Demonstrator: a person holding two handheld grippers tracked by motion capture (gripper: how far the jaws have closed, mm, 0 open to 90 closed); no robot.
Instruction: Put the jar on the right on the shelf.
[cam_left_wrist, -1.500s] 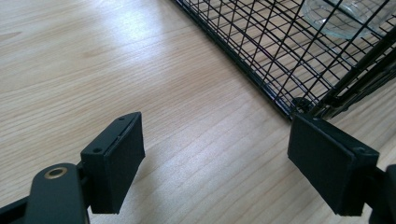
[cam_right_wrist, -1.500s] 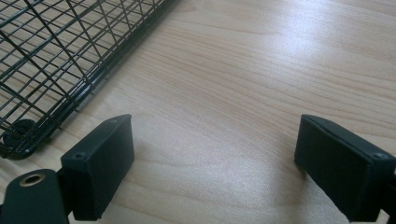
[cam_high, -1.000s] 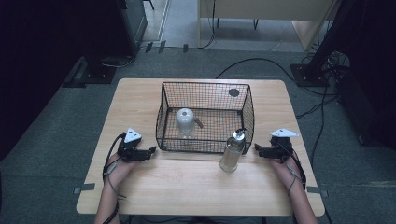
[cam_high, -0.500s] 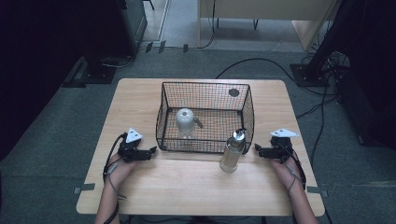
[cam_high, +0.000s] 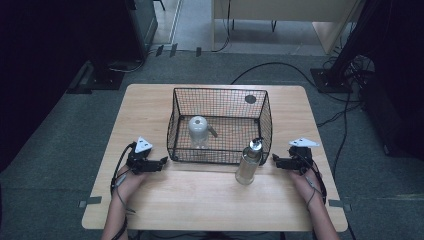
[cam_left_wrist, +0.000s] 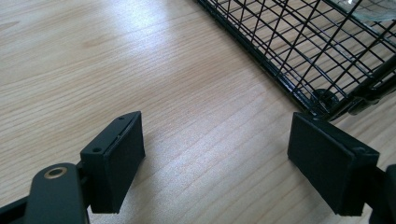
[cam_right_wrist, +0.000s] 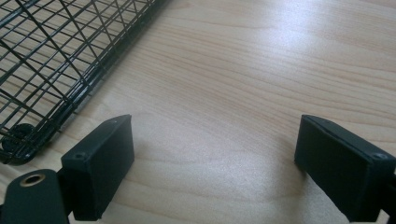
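Bottle (cam_high: 248, 162), clear with a metal cap, stands upright on the worktop (cam_high: 200, 205) just outside the front right corner of the wire basket (cam_high: 220, 156), nearer the worktop's front edge than its back. Right hand-held gripper (cam_high: 274, 160) rests near the bottle's right side, apart from it, toward the right edge; in the right gripper view its jaws stand wide apart over bare wood, holding nothing, basket corner (cam_right_wrist: 18, 140) at their left. Left hand-held gripper (cam_high: 164, 161) lies close beside the basket's front left corner; jaws likewise spread wide and empty, basket mesh (cam_left_wrist: 317, 56) ahead. Inside the basket, a grey dome-topped container (cam_high: 198, 131) stands left of centre. A dark round disc (cam_high: 250, 99) lies behind the basket near the back edge.
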